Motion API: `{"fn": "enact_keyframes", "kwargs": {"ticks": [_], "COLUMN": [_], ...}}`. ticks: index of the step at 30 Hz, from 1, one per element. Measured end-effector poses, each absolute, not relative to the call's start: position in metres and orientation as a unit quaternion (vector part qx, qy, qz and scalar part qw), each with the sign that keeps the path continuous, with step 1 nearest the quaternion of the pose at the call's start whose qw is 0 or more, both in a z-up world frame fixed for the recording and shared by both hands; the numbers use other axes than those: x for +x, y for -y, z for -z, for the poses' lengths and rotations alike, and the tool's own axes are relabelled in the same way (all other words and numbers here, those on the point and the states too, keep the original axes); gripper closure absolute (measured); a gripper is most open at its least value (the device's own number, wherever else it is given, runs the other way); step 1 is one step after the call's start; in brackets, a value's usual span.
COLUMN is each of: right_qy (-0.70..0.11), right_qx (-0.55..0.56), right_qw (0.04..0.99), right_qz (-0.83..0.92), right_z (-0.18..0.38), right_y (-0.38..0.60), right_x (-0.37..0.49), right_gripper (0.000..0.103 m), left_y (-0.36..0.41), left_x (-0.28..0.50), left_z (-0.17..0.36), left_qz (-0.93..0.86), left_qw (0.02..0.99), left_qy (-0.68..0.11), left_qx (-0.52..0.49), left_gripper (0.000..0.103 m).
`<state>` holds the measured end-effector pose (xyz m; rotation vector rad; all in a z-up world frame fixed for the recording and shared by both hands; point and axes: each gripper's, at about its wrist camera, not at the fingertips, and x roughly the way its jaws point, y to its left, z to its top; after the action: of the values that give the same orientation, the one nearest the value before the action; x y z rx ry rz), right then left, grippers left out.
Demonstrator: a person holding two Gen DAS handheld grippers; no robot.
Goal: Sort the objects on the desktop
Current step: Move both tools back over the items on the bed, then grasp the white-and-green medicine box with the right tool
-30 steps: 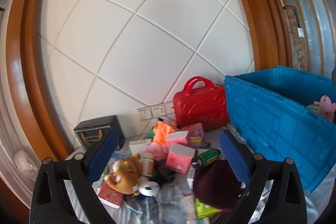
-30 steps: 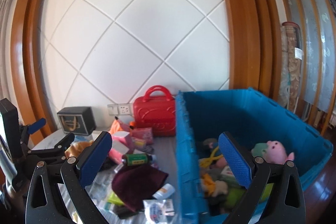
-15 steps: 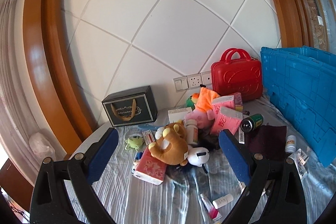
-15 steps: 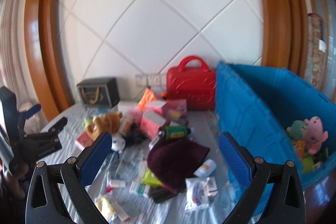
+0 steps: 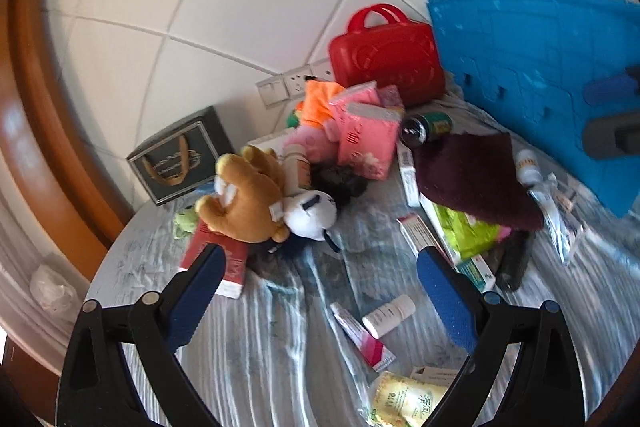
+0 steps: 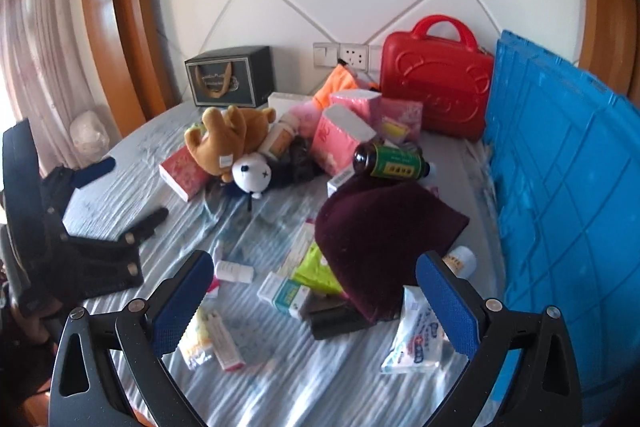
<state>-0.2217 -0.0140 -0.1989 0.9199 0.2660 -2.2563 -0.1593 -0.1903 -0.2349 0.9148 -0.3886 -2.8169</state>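
A pile of objects lies on a grey-blue cloth-covered table (image 5: pixel 260 347). It holds a brown teddy bear (image 5: pixel 244 195), a white plush head (image 5: pixel 310 213), pink tissue packs (image 5: pixel 368 143), a dark green bottle (image 6: pixel 390 161), a maroon cloth (image 6: pixel 384 231) and small medicine boxes and tubes. My left gripper (image 5: pixel 320 301) is open and empty above the table's near side. My right gripper (image 6: pixel 316 301) is open and empty above the maroon cloth's near edge. The left gripper also shows in the right wrist view (image 6: pixel 116 195).
A large blue crate (image 6: pixel 560 187) stands at the right. A red case (image 6: pixel 436 87) and a dark gift box (image 6: pixel 230 77) stand against the white padded wall. A small white bottle (image 5: pixel 388 315) and a pink tube (image 5: pixel 360 337) lie near the left gripper.
Both grippers have tilted down and swung left from the blue crate toward the pile on the table. Both stay open and empty.
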Motion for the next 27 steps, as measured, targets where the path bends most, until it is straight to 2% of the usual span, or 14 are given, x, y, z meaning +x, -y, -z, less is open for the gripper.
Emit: {"fn": "enact_keyframes", "kwargs": {"ticks": [9,15,18,20,21,22,27], "right_qy": [-0.203,-0.222,-0.210,-0.193,-0.187,-0.186,-0.217], "right_qx": [0.364,0.397,0.411,0.417,0.419,0.419,0.411], "right_qw": [0.440,0.433,0.426,0.428,0.430,0.432,0.454], "right_qz": [0.796,0.778,0.778,0.778,0.777,0.777,0.760], "right_z": [0.267,0.297,0.300,0.299,0.298,0.299,0.310], "right_y": [0.051,0.071,0.073,0.073,0.073,0.074,0.085], "right_x": [-0.219,-0.236,-0.244,-0.250,-0.252,-0.254,-0.252], "right_gripper": [0.000,0.003,0.003,0.003,0.003,0.003,0.003], "left_y": [0.179,0.195,0.202,0.204,0.205,0.207,0.214], "left_x": [-0.180,-0.202,-0.212,-0.219,-0.222,-0.224,-0.228], "left_z": [0.293,0.329,0.344,0.353,0.357,0.362,0.364], "left_qz": [0.922,0.896,0.883,0.867,0.855,0.844,0.828], "left_qw": [-0.053,-0.137,-0.177,-0.215,-0.244,-0.265,-0.312], "left_qy": [0.170,0.185,0.180,0.175,0.165,0.162,0.165], "left_qx": [0.342,0.379,0.396,0.415,0.428,0.437,0.436], "left_gripper": [0.005,0.005,0.012,0.027,0.040,0.044,0.045]}}
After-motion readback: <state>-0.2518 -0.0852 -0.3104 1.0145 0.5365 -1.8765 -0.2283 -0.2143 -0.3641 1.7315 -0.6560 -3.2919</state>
